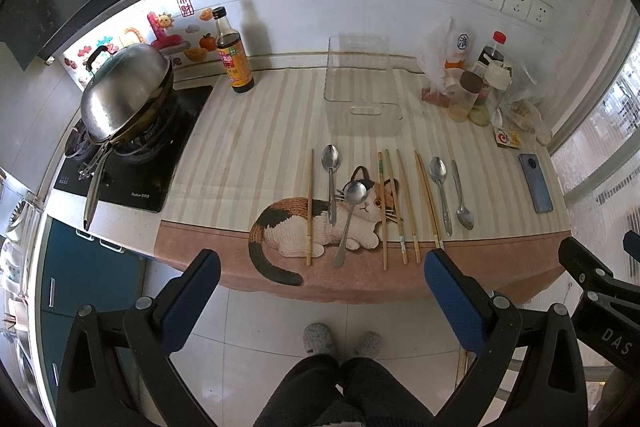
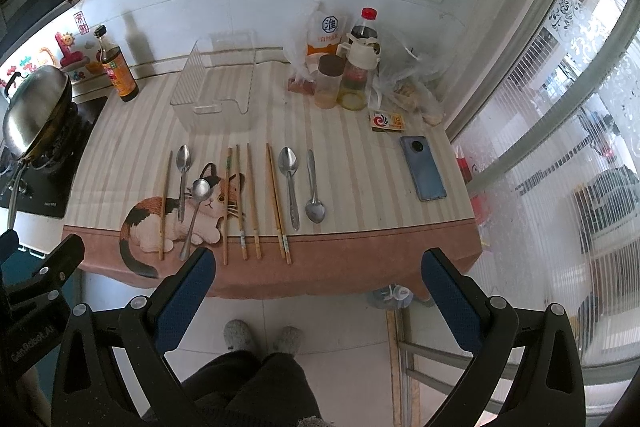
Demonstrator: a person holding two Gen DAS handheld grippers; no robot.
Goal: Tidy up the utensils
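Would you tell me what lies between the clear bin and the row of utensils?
Nothing: only bare striped cloth separates the clear bin from the utensils, in both views.

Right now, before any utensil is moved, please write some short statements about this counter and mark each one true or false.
1. The clear bin already holds two spoons. False: it holds nothing; all four spoons lie on the cloth.
2. One spoon lies slanted across the cat picture. True.
3. The left gripper is shut on a chopstick. False: it is open and holds nothing.
4. The right gripper is open, short of the counter edge. True.
5. The phone lies to the left of the utensils. False: it lies to their right.
6. A lid covers the wok on the stove. True.
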